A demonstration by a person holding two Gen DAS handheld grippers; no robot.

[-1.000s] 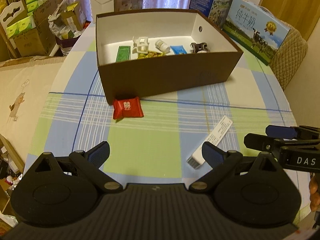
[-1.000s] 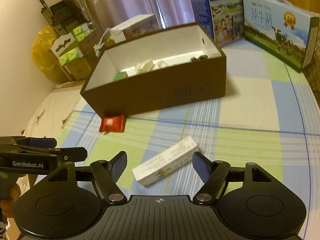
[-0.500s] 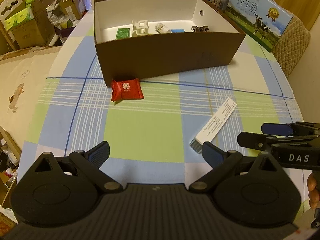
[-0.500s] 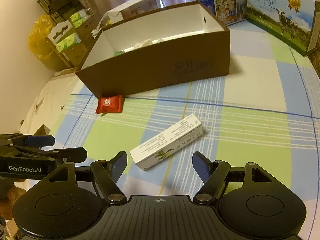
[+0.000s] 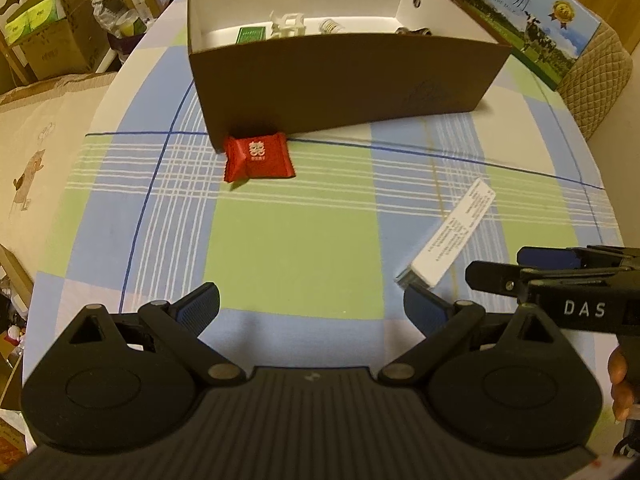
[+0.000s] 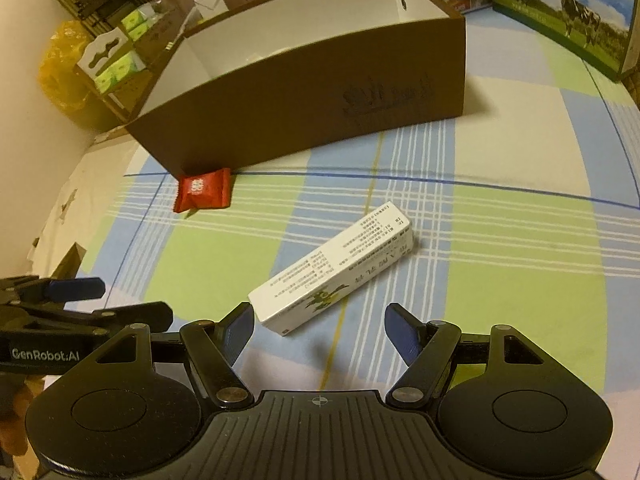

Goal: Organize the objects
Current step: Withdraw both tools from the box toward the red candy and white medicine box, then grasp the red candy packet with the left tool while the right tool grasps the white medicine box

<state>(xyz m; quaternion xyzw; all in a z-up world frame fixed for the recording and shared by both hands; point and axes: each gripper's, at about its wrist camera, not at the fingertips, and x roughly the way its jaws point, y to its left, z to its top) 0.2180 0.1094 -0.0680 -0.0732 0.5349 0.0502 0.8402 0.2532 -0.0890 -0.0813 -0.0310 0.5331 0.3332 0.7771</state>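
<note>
A brown cardboard box (image 5: pixel 344 92) (image 6: pixel 304 104) with a white inside stands on the checked tablecloth and holds several small items. Against its near left corner lies a red candy packet (image 5: pixel 258 158) (image 6: pixel 204 194). A long white carton (image 6: pixel 334 270) (image 5: pixel 452 236) lies slanted on the cloth. My right gripper (image 6: pixel 320 328) hangs open just short of the carton's near end, nothing between its fingers. My left gripper (image 5: pixel 312 308) is open above bare cloth, the red packet well ahead of it. Each gripper shows at the edge of the other's view.
Milk cartons with cow pictures (image 5: pixel 532 20) (image 6: pixel 560 12) stand behind the box at the right. A quilted chair back (image 5: pixel 600 84) is beyond the table's right edge. Boxes and bags (image 5: pixel 48 28) crowd the floor at the left. A hand (image 5: pixel 622 384) holds the right gripper.
Both grippers have sunk toward the table and tipped further down. The carton and the red packet now look larger and nearer. Neither gripper's opening has changed.
</note>
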